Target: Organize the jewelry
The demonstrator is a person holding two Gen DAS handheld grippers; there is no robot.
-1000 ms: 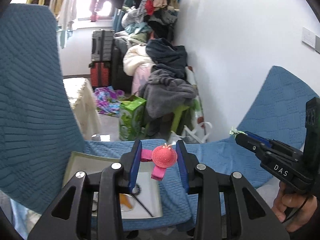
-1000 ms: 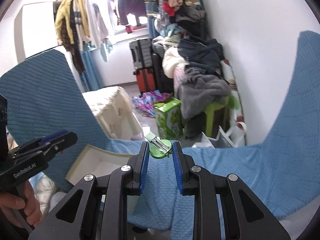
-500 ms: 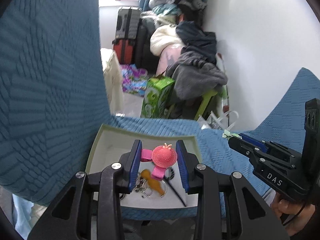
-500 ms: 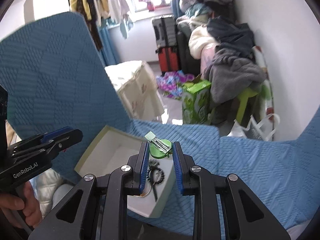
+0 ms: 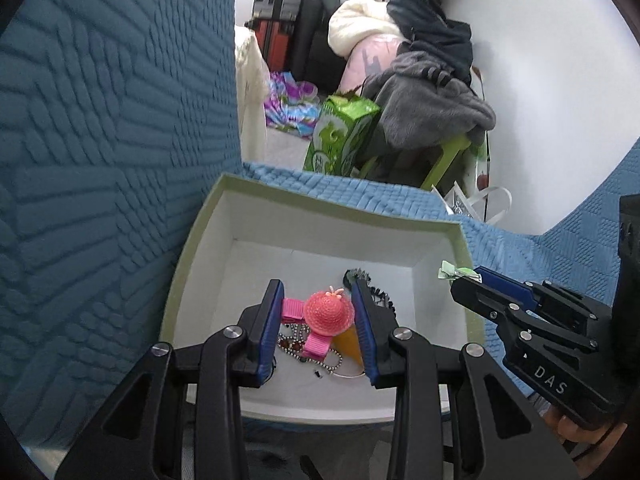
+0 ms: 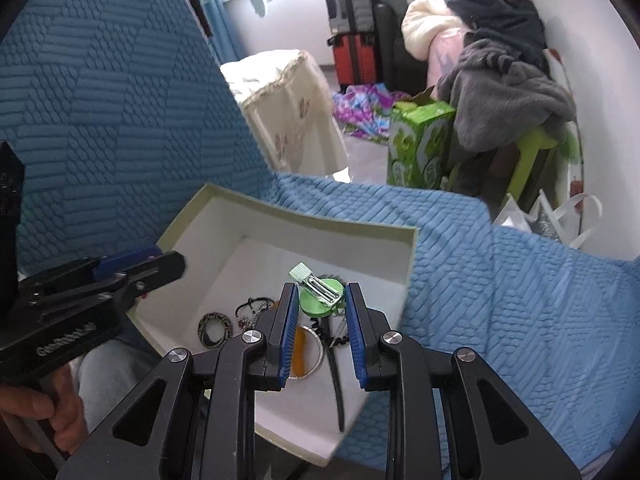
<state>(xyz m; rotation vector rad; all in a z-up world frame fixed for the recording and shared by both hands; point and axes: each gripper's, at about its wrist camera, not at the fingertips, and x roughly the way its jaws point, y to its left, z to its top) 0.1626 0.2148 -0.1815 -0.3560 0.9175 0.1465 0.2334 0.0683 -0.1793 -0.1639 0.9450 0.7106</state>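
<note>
The blue quilted cover [image 6: 500, 280] carries my white box [image 5: 224, 240], already holding bead chains [image 5: 298, 346] and hair ties [image 6: 216, 326]. Above it, my left gripper [image 5: 318, 316] pinches a pink hat clip [image 5: 326, 314], my right gripper [image 6: 320, 308] a green clip [image 6: 322, 298]; both are not yet dropped in.

White wall [image 5: 540, 92] ahead-right of the tongs, heaped clothes [image 5: 424, 92], suitcases [image 6: 352, 28], green carton [image 6: 416, 144], blue textured fabric [image 6: 100, 100] left.

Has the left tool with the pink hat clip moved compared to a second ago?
Yes. The left tool has come down over the white box, which earlier lay below its tips.
</note>
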